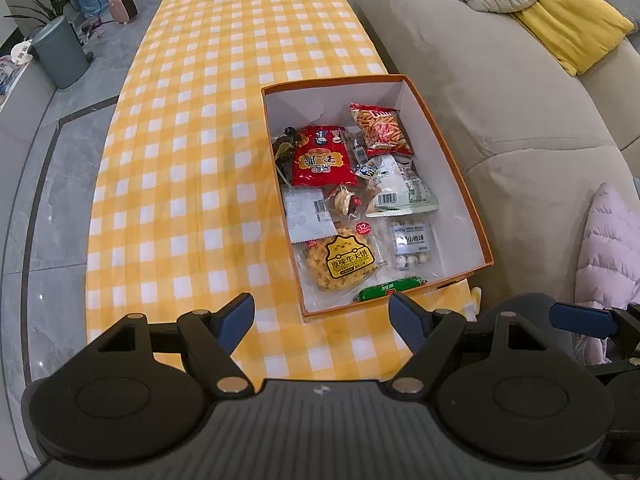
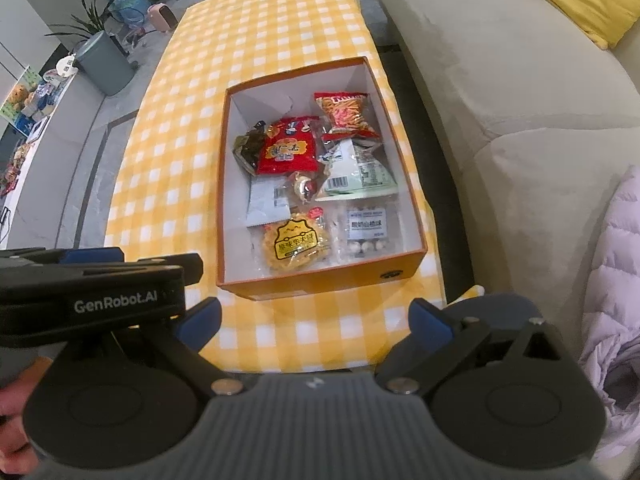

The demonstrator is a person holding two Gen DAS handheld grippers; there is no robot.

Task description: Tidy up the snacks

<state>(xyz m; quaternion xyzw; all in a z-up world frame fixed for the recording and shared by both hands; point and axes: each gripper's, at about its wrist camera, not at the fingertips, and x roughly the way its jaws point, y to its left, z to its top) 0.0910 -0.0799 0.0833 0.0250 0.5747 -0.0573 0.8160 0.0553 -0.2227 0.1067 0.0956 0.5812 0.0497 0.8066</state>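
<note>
An orange box [image 1: 476, 216] with a white inside stands on the yellow checked table [image 1: 200, 140] near its right edge. It holds several snack packs: a red bag [image 1: 322, 158], a red-orange stick snack bag [image 1: 382, 128], a yellow waffle pack [image 1: 346, 262], a clear pack of white balls [image 1: 412, 246] and a green sausage [image 1: 390, 288]. The box also shows in the right wrist view [image 2: 320, 276]. My left gripper [image 1: 322, 322] is open and empty, just in front of the box. My right gripper [image 2: 316, 322] is open and empty, in front of the box.
A beige sofa [image 1: 500, 100] with a yellow cushion [image 1: 572, 28] runs along the table's right side. A pink jacket [image 1: 612, 248] lies at the near right. A grey bin [image 1: 60, 52], a plant and a pink heater [image 1: 122, 8] stand on the floor at far left.
</note>
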